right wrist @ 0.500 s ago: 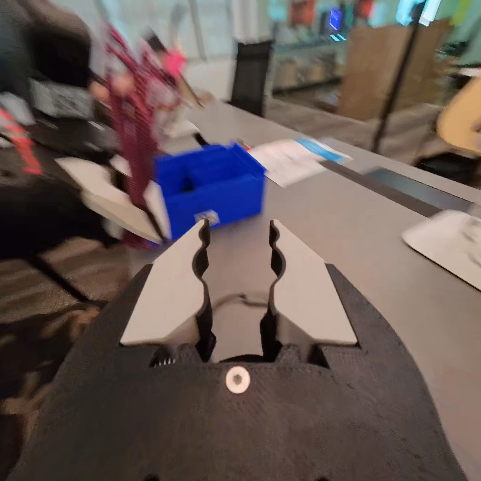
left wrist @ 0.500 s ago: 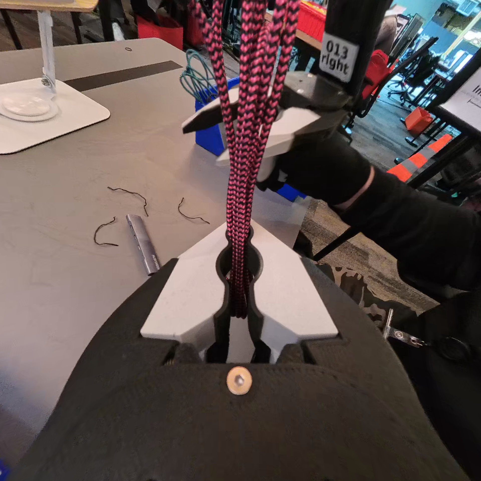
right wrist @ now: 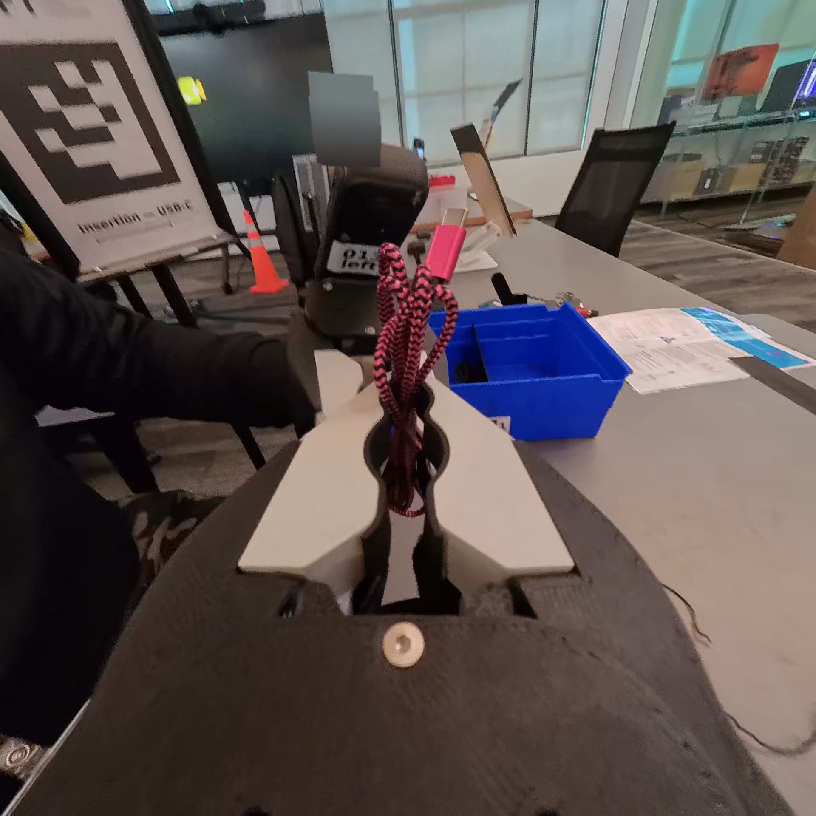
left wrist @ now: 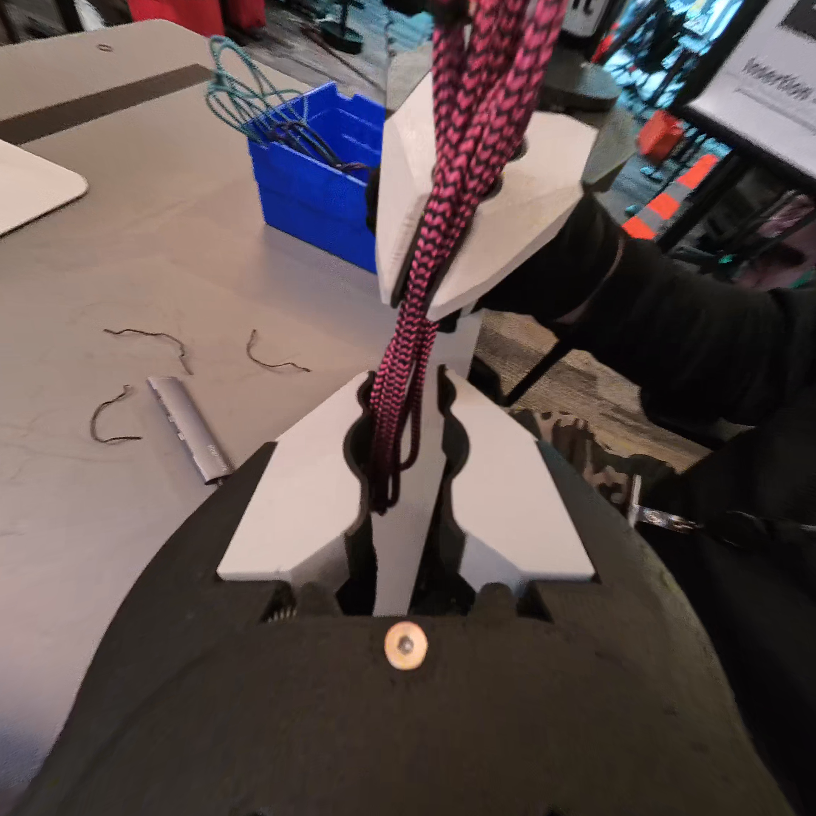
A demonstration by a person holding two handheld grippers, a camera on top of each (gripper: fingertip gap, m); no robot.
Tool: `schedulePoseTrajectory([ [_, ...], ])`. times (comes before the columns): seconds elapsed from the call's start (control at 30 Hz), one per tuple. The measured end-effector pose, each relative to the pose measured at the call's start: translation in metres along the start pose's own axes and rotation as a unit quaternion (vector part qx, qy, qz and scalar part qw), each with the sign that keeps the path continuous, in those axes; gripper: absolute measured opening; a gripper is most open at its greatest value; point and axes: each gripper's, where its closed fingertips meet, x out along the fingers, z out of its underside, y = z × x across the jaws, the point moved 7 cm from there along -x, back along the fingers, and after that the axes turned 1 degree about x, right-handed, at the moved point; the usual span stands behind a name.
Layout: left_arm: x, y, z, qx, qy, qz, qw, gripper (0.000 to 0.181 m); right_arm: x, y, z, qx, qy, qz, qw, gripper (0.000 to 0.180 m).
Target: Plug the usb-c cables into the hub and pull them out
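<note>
- The hub, a slim grey bar, lies on the table at the left, with nothing plugged in.
- The left gripper has its jaws parted and loose around the pink braided cable.
- The right gripper has its jaws closed on the bundle. Better to free the pink plug first, then grip close behind it.

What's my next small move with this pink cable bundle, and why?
Probably draw the left gripper back off the pink cable bundle. Its fingers stand open around the strands, while the right gripper is shut on the bundle and carries it. The hub lies bare on the table, so the left could go for it.
</note>
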Motion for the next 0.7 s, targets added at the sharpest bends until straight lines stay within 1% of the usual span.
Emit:
schedulePoseTrajectory([
  [0.13,-0.017,-0.002,-0.011,-0.026,0.031,0.049,0.998,0.048,-0.010,0.001,0.000,-0.032,-0.041,0.015,0.999,0.003],
  [0.17,-0.023,-0.003,-0.014,-0.031,0.039,0.056,0.997,0.051,-0.013,0.001,0.001,-0.038,-0.052,0.016,0.998,0.003],
  [0.23,-0.034,-0.005,-0.021,-0.037,0.062,0.060,0.996,0.052,-0.016,0.002,0.007,-0.057,-0.090,0.019,0.994,0.004],
  [0.33,-0.047,-0.005,-0.031,-0.049,0.103,0.069,0.991,0.045,-0.016,0.006,0.027,-0.106,-0.198,0.054,0.973,0.004],
  [0.4,-0.050,-0.006,-0.034,-0.059,0.113,0.067,0.990,0.041,-0.013,0.005,0.036,-0.129,-0.234,0.059,0.962,0.004],
  [0.47,-0.049,-0.007,-0.033,-0.065,0.117,0.066,0.989,0.035,-0.008,0.004,0.038,-0.135,-0.237,0.059,0.960,0.004],
  [0.53,-0.046,-0.010,-0.029,-0.073,0.107,0.063,0.990,0.023,-0.005,0.003,0.039,-0.138,-0.236,0.057,0.960,0.003],
  [0.63,-0.045,-0.013,-0.025,-0.090,0.112,0.074,0.987,0.017,-0.004,0.003,0.039,-0.147,-0.240,0.062,0.958,0.003],
  [0.7,-0.045,-0.013,-0.024,-0.092,0.114,0.082,0.986,0.007,-0.004,0.003,0.039,-0.150,-0.239,0.062,0.957,0.003],
])
